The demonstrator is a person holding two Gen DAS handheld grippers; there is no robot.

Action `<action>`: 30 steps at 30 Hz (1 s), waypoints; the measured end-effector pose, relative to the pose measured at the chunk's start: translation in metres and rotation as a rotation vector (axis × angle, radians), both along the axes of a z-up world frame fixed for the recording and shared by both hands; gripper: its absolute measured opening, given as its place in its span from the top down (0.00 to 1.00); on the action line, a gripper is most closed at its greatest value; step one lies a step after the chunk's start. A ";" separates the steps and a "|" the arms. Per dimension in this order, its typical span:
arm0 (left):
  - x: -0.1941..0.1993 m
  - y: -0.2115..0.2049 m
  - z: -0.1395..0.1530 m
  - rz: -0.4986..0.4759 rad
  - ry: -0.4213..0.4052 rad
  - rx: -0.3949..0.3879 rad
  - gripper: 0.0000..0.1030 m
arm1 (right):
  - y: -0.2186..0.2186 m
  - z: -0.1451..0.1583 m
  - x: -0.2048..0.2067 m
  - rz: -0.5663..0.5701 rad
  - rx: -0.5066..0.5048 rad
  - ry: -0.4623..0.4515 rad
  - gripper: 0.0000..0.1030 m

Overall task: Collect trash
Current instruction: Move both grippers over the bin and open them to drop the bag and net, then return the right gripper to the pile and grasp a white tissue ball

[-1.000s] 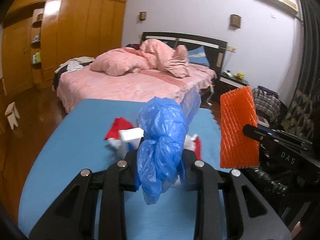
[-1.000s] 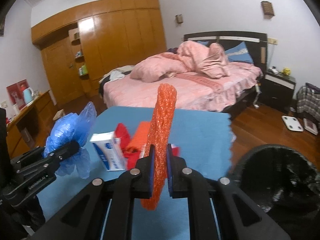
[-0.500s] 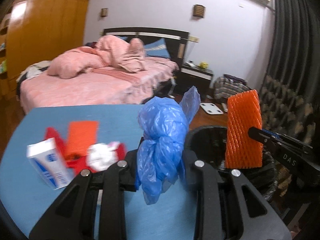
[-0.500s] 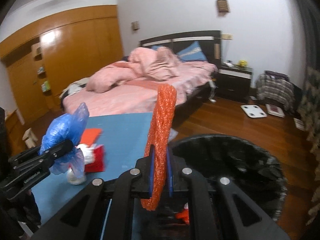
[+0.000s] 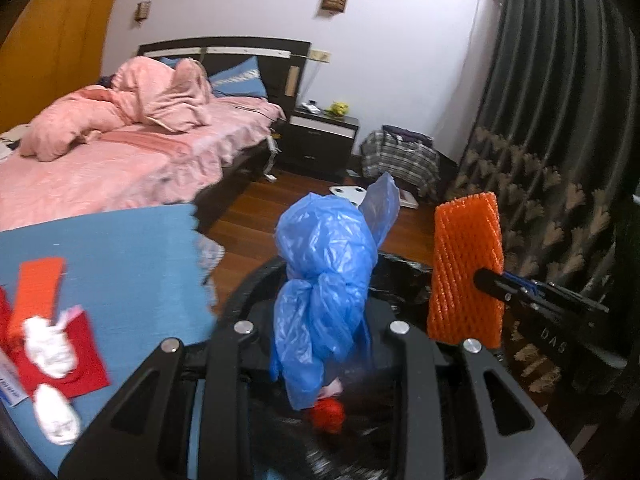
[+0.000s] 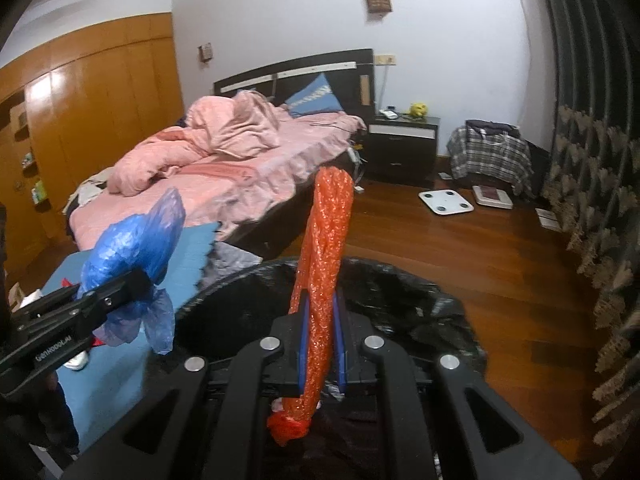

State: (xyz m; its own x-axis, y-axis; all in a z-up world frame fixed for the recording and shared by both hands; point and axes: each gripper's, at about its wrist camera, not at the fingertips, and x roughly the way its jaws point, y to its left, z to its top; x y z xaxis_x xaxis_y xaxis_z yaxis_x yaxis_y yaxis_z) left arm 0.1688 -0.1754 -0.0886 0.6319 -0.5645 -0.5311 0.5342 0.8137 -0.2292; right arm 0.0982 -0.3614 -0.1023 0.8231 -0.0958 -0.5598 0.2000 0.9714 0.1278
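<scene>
Left gripper (image 5: 320, 344) pinching blue bag (image 5: 326, 280) over black-lined bin (image 6: 420, 300), right gripper (image 6: 320, 344) clamped on orange foam net (image 6: 326, 248) above same bin, scraps (image 5: 52, 344) on blue desk (image 5: 132, 256)

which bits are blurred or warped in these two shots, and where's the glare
Left wrist view: the white wads on the blue mat and the bin's inside are motion-smeared, while the blue bag stays sharp. Right wrist view: glare sits on the wardrobe, and the curtain bows with fisheye distortion. Both views darken at the corners.
</scene>
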 end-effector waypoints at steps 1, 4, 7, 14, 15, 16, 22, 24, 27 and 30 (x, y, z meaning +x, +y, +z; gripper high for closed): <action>0.002 -0.004 -0.002 -0.018 0.009 -0.006 0.70 | -0.005 -0.002 0.000 -0.010 0.000 0.006 0.89; 0.004 -0.015 -0.006 -0.048 0.020 -0.017 0.54 | -0.016 -0.007 -0.001 -0.035 0.005 0.022 0.86; 0.004 -0.013 -0.009 -0.051 0.028 -0.022 0.31 | -0.022 -0.012 -0.004 -0.066 0.010 0.031 0.68; 0.001 0.015 -0.004 -0.004 0.007 -0.021 0.19 | -0.023 -0.010 -0.010 -0.117 0.015 0.004 0.26; 0.000 0.022 -0.002 0.014 -0.006 -0.011 0.16 | -0.021 -0.008 -0.010 -0.120 0.013 -0.004 0.22; -0.001 0.029 -0.001 0.034 -0.018 -0.001 0.16 | -0.017 -0.006 -0.012 -0.117 0.008 -0.015 0.15; -0.011 0.083 0.005 0.179 -0.049 0.042 0.11 | 0.011 0.006 -0.008 -0.050 0.013 -0.050 0.06; -0.014 0.102 0.004 0.227 -0.051 0.063 0.10 | 0.027 0.008 -0.004 -0.019 0.025 -0.056 0.06; -0.019 0.130 0.001 0.282 -0.054 0.089 0.10 | 0.055 0.008 0.005 0.035 0.040 -0.050 0.06; -0.027 0.159 -0.001 0.340 -0.058 0.120 0.10 | 0.080 0.008 0.011 0.083 0.045 -0.049 0.06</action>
State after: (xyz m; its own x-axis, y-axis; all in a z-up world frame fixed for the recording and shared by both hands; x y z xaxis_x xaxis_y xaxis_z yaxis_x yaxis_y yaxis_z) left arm 0.1418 -0.0167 -0.0898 0.8038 -0.2534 -0.5383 0.2383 0.9661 -0.0989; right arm 0.1096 -0.2809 -0.0941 0.8537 -0.0016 -0.5208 0.1114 0.9774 0.1795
